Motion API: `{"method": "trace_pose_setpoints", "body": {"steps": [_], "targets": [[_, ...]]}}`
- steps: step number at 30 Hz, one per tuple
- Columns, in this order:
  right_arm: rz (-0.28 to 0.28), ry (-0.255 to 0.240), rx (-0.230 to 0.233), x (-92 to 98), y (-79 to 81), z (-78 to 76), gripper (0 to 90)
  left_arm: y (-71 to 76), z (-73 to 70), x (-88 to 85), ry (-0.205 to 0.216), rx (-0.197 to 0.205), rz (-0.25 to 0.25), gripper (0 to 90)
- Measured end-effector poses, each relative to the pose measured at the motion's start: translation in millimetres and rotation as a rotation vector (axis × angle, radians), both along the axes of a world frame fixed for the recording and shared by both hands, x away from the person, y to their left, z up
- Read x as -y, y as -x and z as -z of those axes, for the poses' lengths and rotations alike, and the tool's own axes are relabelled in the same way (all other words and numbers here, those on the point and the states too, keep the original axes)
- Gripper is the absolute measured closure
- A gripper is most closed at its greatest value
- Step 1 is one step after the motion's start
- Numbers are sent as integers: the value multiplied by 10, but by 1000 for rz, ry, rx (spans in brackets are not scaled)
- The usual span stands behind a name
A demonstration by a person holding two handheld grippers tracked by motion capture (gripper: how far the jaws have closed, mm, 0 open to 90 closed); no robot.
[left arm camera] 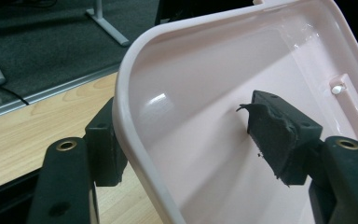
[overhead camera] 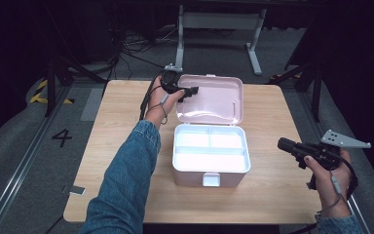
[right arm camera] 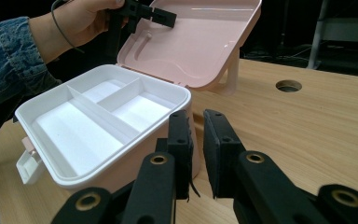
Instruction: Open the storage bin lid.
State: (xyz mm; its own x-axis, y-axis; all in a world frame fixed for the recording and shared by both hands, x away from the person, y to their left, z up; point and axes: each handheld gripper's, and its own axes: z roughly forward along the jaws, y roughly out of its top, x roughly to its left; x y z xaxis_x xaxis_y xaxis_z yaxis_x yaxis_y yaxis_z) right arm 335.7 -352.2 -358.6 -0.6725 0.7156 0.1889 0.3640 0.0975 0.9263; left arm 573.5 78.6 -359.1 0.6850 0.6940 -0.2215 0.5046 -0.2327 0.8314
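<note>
The left tongs (overhead camera: 187,91) straddled the lid (overhead camera: 214,100) rim at the box's (overhead camera: 209,168) eleven o'clock, jaws apart, pads off it. The pink box sat mid-bench (overhead camera: 117,146), lid tipped back, white tray (overhead camera: 209,148) bare. At three o'clock the right tongs (overhead camera: 286,144) hovered, nearly closed, holding nothing.
</note>
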Motion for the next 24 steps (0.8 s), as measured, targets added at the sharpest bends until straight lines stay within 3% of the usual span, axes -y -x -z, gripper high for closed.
{"method": "trace_pose_setpoints", "body": {"steps": [3, 7, 24], "targets": [[-3, 4, 2, 5, -7, 6, 815, -15, 40, 0, -11, -3, -2, 321], [2, 3, -1, 10, -11, 12, 813, -35, 80, -3, -56, -1, -5, 320], [4, 7, -19, -7, -33, 46, 798, -82, 218, 6, -63, -66, -30, 311]]}}
